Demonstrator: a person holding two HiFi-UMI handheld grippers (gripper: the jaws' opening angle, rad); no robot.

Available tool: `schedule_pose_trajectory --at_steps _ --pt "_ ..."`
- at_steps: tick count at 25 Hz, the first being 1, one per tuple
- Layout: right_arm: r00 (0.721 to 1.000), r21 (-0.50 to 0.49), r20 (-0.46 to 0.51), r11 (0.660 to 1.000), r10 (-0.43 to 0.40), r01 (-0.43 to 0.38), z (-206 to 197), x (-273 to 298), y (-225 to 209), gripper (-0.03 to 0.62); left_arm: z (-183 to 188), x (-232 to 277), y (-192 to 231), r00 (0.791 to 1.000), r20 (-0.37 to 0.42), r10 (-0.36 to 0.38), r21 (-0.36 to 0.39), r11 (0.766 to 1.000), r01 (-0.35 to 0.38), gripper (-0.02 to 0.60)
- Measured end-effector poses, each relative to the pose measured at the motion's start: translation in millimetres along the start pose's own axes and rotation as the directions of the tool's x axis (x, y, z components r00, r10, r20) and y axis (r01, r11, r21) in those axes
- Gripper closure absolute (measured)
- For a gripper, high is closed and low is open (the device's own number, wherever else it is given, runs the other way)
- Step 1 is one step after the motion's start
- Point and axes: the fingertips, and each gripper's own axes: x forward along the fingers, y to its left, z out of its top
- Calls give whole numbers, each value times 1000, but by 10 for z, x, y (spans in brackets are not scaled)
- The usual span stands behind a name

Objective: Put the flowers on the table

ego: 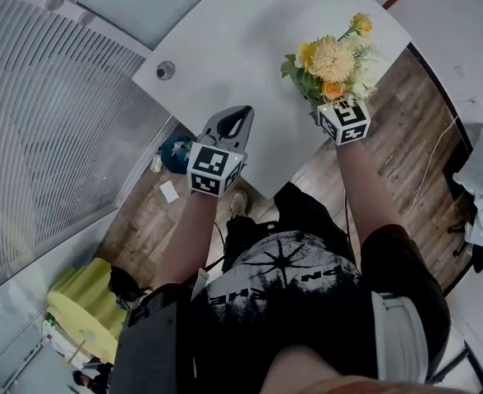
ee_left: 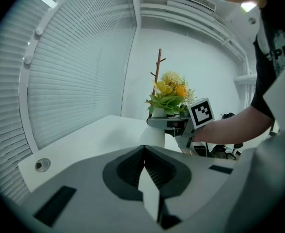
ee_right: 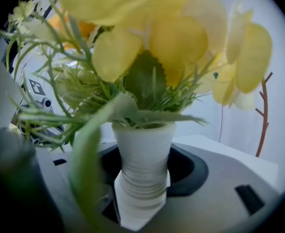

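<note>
A bunch of yellow and orange flowers (ego: 332, 60) with green leaves stands in a white ribbed vase (ee_right: 143, 164). My right gripper (ego: 330, 103) is shut on the vase's neck and holds it upright over the right part of the white table (ego: 250, 48). In the left gripper view the flowers (ee_left: 169, 93) and vase (ee_left: 154, 136) sit low over the tabletop; I cannot tell whether the vase touches it. My left gripper (ego: 240, 115) is shut with nothing in it, over the table's near edge, left of the vase.
A round metal grommet (ego: 166, 70) is set in the table's left corner. Window blinds (ego: 44, 121) run along the left. A brown branch-like stand (ee_left: 158, 67) rises behind the flowers. Wooden floor (ego: 406, 130) lies right of the table.
</note>
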Motion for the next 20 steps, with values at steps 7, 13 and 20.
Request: schedule_pose_trajectory --at_steps 7,13,20 --pt "1000 3 15 1000 -2 2 -62 21 5 338 -70 53 -88 1000 -18 -18 5 1000 18 569" --pt "1000 -11 18 1000 -1 1 -56 21 8 338 -74 73 -192 999 -26 -33 22 999 34 569" --pt "1000 -7 30 1000 -2 3 -57 16 8 338 -86 56 -165 999 -31 -32 19 999 33 569"
